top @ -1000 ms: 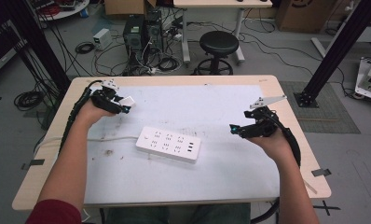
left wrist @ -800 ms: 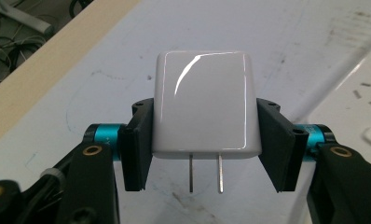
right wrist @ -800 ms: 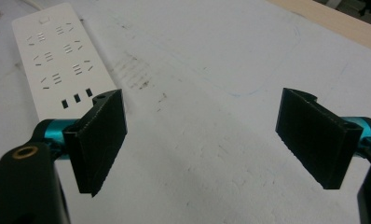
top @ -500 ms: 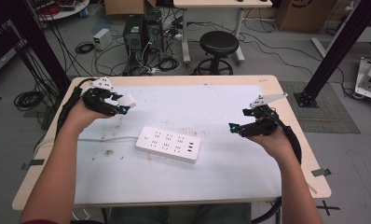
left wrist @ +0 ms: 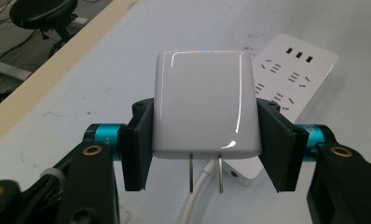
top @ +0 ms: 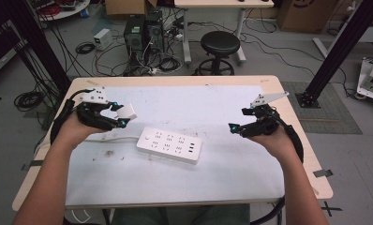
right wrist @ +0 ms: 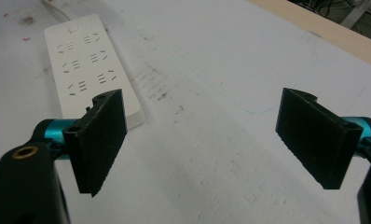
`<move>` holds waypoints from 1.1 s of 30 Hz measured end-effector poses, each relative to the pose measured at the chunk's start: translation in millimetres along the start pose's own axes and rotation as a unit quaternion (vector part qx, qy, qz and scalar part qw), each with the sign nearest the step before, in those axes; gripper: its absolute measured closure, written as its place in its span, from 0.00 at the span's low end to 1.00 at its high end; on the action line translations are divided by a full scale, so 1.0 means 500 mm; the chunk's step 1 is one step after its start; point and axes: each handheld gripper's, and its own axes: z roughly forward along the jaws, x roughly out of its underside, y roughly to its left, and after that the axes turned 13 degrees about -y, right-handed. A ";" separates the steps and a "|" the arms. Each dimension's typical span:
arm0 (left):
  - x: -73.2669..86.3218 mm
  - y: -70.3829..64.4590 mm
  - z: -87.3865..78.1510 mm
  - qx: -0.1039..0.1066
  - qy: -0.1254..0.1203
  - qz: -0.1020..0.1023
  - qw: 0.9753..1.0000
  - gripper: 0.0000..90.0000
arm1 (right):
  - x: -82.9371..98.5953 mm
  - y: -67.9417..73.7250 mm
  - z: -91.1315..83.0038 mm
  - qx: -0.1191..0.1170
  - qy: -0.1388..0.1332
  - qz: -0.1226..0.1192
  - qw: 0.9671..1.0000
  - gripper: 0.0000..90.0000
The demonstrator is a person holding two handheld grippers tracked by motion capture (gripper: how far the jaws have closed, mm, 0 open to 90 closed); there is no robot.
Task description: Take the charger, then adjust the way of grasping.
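A white power strip (top: 169, 144) with several sockets lies flat near the middle of the white mat; I also see it in the left gripper view (left wrist: 291, 74) and the right gripper view (right wrist: 90, 65). My left gripper (top: 120, 117) is shut on a white plug adapter (left wrist: 206, 103), its two metal prongs pointing down, held above the mat just left of the strip. The adapter (top: 126, 111) sits at the gripper's tip. My right gripper (top: 238, 120) hovers open to the right of the strip, with nothing between its jaws (right wrist: 207, 140).
The strip's white cable (top: 110, 138) runs left across the mat under my left hand. The table's wooden rim (top: 175, 80) frames the mat. A black stool (top: 220, 44), computer towers and cables stand on the floor behind.
My left gripper has carried the adapter right and nearer, toward the strip's left end. The right gripper has stayed almost still.
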 end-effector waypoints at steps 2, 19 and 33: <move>0.002 -0.004 -0.001 0.003 -0.003 0.003 1.000 0.47 | 0.000 0.000 0.004 0.000 0.001 0.000 1.000 0.18; -0.009 -0.025 0.034 0.013 -0.016 0.031 0.999 0.47 | -0.007 0.000 0.014 -0.009 -0.001 0.009 1.000 0.18; -0.021 -0.085 0.118 0.048 -0.042 0.071 0.995 0.47 | -0.030 0.045 0.065 -0.059 0.003 0.027 0.998 0.18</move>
